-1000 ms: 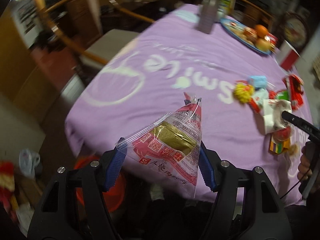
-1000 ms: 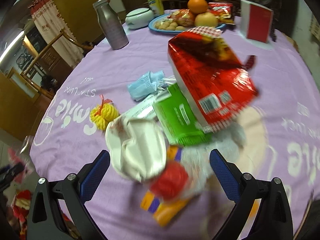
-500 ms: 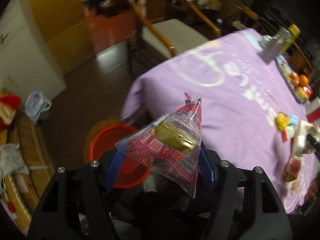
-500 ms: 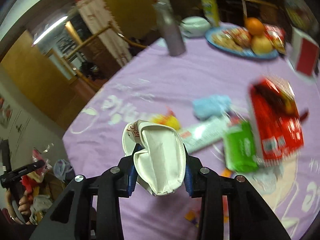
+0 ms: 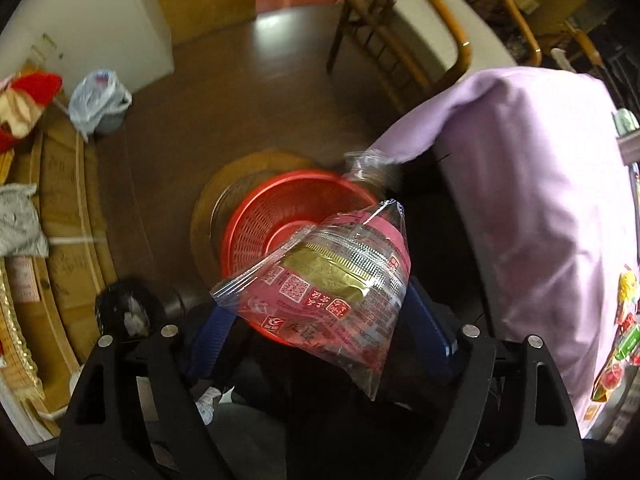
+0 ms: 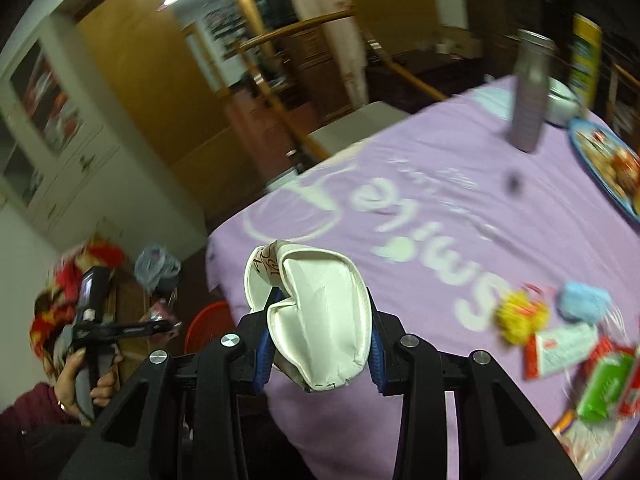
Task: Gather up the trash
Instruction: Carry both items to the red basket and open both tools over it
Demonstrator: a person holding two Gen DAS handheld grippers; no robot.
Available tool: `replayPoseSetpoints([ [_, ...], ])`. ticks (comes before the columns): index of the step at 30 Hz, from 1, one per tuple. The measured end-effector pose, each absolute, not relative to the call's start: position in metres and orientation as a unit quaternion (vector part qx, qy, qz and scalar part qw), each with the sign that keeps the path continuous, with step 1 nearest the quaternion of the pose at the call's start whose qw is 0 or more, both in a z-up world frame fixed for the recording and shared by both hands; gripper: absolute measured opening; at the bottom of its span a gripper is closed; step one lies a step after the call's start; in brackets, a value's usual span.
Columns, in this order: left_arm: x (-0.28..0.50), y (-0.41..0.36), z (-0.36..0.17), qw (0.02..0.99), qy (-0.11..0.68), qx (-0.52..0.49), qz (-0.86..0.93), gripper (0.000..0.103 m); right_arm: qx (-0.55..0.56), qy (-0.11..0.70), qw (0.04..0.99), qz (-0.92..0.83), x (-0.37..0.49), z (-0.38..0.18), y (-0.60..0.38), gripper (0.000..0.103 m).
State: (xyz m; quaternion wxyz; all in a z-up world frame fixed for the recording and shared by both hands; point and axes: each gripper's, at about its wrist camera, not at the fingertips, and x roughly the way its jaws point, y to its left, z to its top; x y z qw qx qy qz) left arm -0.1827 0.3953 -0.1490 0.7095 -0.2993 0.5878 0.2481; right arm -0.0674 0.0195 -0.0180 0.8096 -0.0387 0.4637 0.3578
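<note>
Wrapper [image 5: 320, 280] now over red basket [image 5: 280, 216], hiding its rim.

The snack wrapper [image 5: 320, 284] covers the near rim of the red basket [image 5: 280, 216], and in the right wrist view the tablecloth [image 6: 460, 240] hides most of it too. The plate [image 6: 608, 164] of food runs off the frame edge. The table trash is just smeared; the yellow thing [image 6: 520, 314] could be anything.
</note>
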Motion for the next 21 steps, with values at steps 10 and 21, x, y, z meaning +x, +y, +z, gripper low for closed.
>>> replayPoseSetpoints([
  [10, -0.199, 0.419, -0.133, 0.729, 0.562, -0.314, 0.233, 0.088, -0.105, 0.475, 0.75, 0.447, -0.09, -0.023, 0.135, 0.038],
  [21, -0.272, 0.453, -0.109, 0.72, 0.528, -0.308, 0.329, 0.089, -0.195, 0.503, 0.658, 0.526, -0.126, -0.05, 0.252, 0.051],
])
